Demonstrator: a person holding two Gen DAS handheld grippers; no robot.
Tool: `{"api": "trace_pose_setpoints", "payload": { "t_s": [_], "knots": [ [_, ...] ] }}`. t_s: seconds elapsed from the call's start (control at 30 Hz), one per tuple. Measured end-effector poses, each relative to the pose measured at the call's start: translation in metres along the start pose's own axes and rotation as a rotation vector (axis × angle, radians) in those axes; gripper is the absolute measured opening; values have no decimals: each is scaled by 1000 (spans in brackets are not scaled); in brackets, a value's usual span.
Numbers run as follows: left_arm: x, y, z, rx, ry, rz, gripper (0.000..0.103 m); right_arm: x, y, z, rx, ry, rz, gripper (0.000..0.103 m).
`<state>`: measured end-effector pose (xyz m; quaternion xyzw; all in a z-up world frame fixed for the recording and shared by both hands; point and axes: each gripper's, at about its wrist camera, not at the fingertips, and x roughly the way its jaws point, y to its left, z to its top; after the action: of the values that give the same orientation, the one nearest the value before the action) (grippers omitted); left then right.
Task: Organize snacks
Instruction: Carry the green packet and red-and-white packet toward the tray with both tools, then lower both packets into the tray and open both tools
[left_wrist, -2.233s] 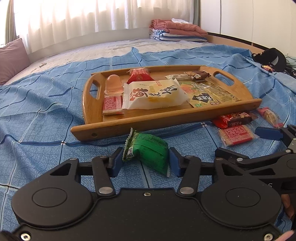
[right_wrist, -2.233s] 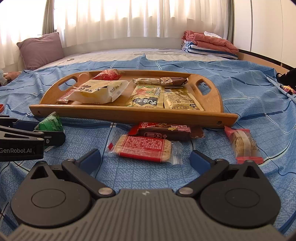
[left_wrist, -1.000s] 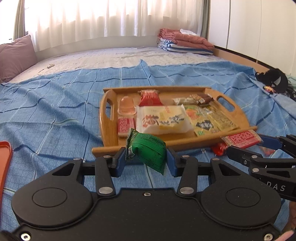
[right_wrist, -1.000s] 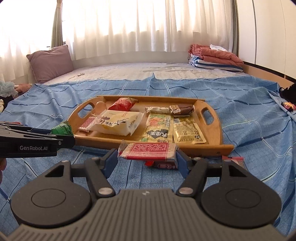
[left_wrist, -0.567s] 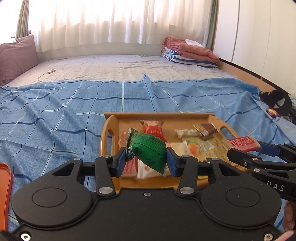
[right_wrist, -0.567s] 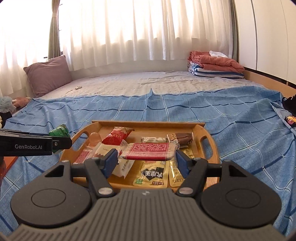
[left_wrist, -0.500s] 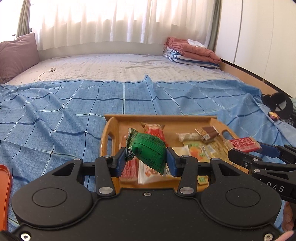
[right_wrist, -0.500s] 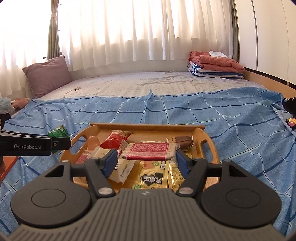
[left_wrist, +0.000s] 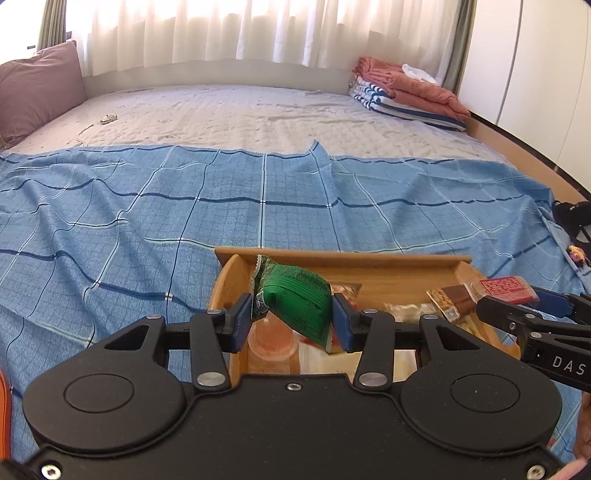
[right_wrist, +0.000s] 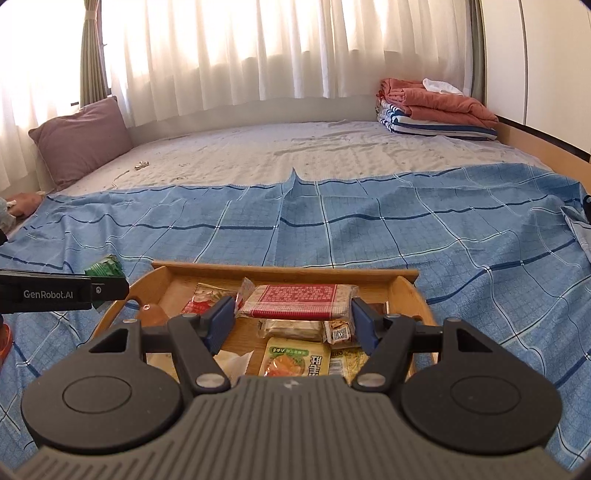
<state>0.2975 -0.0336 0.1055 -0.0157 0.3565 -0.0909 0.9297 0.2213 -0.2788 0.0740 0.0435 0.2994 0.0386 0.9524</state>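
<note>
My left gripper (left_wrist: 291, 321) is shut on a green snack packet (left_wrist: 295, 295), held tilted above the left end of the wooden tray (left_wrist: 343, 256). My right gripper (right_wrist: 291, 319) is shut on a flat red cracker packet (right_wrist: 301, 301), held level over the tray (right_wrist: 284, 274). Under both grippers the tray holds several snacks: a pink jelly cup (left_wrist: 271, 338), a red packet (right_wrist: 201, 301), a chocolate bar (left_wrist: 448, 301) and yellow-green sachets (right_wrist: 295, 360). The right gripper with its red packet (left_wrist: 508, 288) shows at the right of the left wrist view; the left gripper (right_wrist: 107, 288) enters the right wrist view from the left.
The tray lies on a blue checked sheet (left_wrist: 184, 206) spread over a bed. A purple pillow (right_wrist: 81, 140) is at the far left, folded blankets (right_wrist: 436, 107) at the far right by the curtains. An orange object (left_wrist: 3, 391) pokes in at the left edge, dark items (left_wrist: 570, 218) at the right.
Both grippers, each keeping its packet, rose and moved forward from the tray's near side to over the tray. The tray has slid down toward the bottom of both views.
</note>
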Motion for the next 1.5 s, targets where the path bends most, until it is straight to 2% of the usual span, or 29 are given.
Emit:
{"api": "trace_pose_setpoints", "payload": {
  "t_s": [0.37, 0.67, 0.97, 1.5],
  "knots": [
    [77, 11, 30, -27, 83, 24, 43, 72, -8, 18, -41, 101, 42, 69],
    [119, 6, 27, -16, 141, 43, 43, 112, -7, 7, -64, 163, 58, 69],
    [136, 3, 19, -7, 164, 59, 43, 125, -7, 0, -88, 182, 61, 69],
    [144, 0, 12, -1, 167, 72, 43, 131, -3, -7, -128, 181, 55, 70]
  ]
}}
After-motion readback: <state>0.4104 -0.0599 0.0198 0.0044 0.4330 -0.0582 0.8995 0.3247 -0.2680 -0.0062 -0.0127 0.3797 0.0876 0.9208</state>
